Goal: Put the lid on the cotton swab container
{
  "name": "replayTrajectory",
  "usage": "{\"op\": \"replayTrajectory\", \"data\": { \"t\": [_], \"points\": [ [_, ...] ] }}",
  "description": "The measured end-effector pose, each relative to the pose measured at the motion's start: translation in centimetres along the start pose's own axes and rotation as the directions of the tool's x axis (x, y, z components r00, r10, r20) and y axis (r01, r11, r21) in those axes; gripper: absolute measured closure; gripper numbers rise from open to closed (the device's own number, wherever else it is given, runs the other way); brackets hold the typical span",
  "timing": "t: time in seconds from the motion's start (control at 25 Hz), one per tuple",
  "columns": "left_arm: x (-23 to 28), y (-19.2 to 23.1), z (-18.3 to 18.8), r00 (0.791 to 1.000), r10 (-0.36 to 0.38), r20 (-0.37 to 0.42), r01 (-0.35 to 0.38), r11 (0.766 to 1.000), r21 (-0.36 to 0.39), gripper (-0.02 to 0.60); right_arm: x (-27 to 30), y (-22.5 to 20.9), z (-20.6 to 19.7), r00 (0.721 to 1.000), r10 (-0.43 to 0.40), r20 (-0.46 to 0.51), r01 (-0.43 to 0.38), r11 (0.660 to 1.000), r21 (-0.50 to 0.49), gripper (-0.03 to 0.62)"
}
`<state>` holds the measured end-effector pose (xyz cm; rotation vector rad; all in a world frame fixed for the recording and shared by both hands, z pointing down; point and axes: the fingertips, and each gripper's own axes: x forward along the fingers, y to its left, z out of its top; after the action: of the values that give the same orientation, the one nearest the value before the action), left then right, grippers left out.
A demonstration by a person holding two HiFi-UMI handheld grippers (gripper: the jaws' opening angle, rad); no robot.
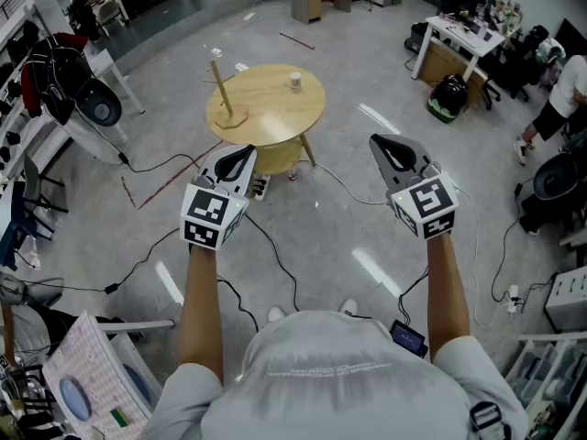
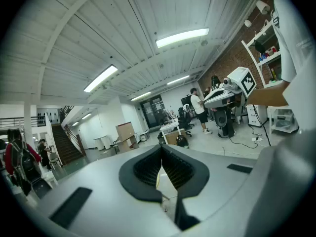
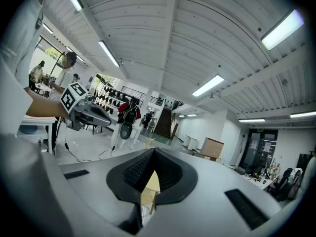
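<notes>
A small whitish cotton swab container point(image 1: 295, 82) stands on a round wooden table point(image 1: 275, 117) some way ahead of me. I cannot make out a lid. Both grippers are held up in the air, well short of the table. My left gripper point(image 1: 248, 148) is shut with nothing between its jaws, and its tips meet in its own view point(image 2: 160, 150). My right gripper point(image 1: 375, 139) also has its jaws together and empty point(image 3: 153, 152). Each gripper shows in the other's view: the right one point(image 2: 228, 90) and the left one point(image 3: 84, 108).
A wooden stand with an upright stick point(image 1: 225, 94) is on the table's left side. Cables point(image 1: 275, 255) run across the grey floor. A white desk point(image 1: 459, 39) and a black bag point(image 1: 448, 97) stand at the back right, a person point(image 1: 558, 104) at the far right.
</notes>
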<state>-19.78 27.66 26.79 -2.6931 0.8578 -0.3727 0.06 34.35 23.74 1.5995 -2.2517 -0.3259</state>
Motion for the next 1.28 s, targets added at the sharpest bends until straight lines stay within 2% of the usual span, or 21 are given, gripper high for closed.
{"op": "replayTrajectory", "data": {
  "t": [0.48, 0.64, 0.8, 1.04, 1.28],
  "points": [
    [3.9, -2.1, 0.3, 0.999, 0.012, -0.031, -0.012, 1.0, -0.004, 0.563, -1.1, -4.1, -2.9, 1.0, 0.015, 0.011, -0.016, 0.999, 0.047, 0.568],
    [5.1, -3.6, 0.9, 0.999, 0.043, -0.032, -0.044, 0.998, -0.032, 0.563, -1.9, -5.9, -4.5, 0.998, 0.049, 0.026, -0.05, 0.997, 0.059, 0.568],
    [7.4, -5.9, 1.4, 0.995, 0.077, -0.065, -0.077, 0.997, -0.011, 0.563, -2.6, -8.3, -6.6, 0.996, 0.085, 0.026, -0.086, 0.996, 0.033, 0.568],
    [9.4, -8.0, 2.5, 0.992, 0.102, -0.075, -0.107, 0.992, -0.063, 0.563, -2.6, -12.0, -8.6, 0.996, 0.079, 0.041, -0.082, 0.994, 0.068, 0.568],
    [12.1, -7.2, 0.8, 0.99, 0.099, -0.1, -0.113, 0.983, -0.147, 0.563, -0.7, -13.9, -10.1, 0.995, 0.092, 0.027, -0.094, 0.992, 0.087, 0.568]
  ]
}}
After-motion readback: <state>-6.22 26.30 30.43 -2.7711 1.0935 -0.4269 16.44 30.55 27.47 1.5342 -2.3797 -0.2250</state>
